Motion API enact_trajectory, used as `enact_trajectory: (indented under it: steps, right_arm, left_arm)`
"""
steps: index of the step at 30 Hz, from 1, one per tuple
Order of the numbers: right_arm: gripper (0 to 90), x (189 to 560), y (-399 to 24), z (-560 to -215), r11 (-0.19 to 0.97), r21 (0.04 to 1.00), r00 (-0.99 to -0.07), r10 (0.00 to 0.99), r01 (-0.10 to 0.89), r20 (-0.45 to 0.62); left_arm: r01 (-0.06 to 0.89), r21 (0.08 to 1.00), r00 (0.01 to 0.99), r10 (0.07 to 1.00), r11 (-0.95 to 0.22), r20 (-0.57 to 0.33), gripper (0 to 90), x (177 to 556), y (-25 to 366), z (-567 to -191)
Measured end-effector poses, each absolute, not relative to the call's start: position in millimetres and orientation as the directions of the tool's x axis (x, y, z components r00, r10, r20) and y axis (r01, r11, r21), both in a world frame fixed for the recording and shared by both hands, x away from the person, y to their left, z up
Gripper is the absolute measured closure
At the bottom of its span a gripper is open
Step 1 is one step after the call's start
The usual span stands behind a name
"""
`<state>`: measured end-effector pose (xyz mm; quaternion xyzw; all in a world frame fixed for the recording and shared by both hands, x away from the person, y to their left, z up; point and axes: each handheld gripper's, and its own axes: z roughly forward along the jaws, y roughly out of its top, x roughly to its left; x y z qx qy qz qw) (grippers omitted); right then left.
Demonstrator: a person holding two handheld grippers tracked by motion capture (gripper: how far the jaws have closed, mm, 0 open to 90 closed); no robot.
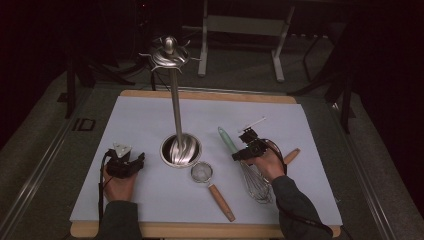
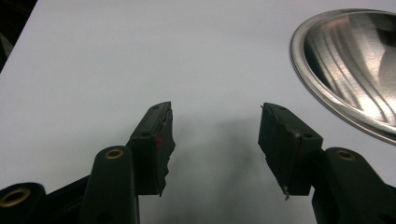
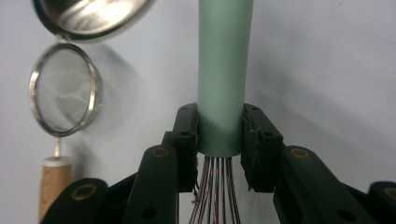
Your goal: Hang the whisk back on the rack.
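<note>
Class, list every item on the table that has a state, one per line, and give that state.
Whisk: green handle clamped in the right tool, wires toward the person.
Right tool: shut on the whisk's handle.
Left tool: open, nothing between its jaws, low over the white sheet.
Strainer: lying flat, untouched, wooden handle toward the person.
Utensil stand: upright, hooks bare.

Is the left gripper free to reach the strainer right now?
Probably yes. The left gripper is open and empty, and the strainer lies untouched on the mat just past the stand base, which it would have to skirt. The right gripper is busy holding the whisk.
</note>
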<state>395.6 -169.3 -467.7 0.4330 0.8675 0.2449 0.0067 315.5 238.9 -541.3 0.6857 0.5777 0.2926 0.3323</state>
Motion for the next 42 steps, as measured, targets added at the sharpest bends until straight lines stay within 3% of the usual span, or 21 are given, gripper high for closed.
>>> enact_trajectory:
  steps: [17,25,42]
  right_arm:
    - [69.6,374.3,-180.8,-430.9,0.517,0.594,-0.718,0.679,0.616,0.154]
    - [69.7,362.9,-174.2,-402.9,0.562,0.673,-0.791,0.61,0.481,0.056]
    - [69.6,346.0,-164.6,-350.6,0.484,0.819,-0.84,0.543,0.309,-0.004]
  left_arm:
    - [0.598,0.793,0.163,0.986,-0.114,0.019,45.2,315.5,239.1,-541.2]
    - [0.598,0.793,0.164,0.986,-0.114,0.019,45.1,315.4,239.0,-541.2]
    - [0.598,0.794,0.163,0.986,-0.113,0.018,45.1,315.5,239.0,-541.3]
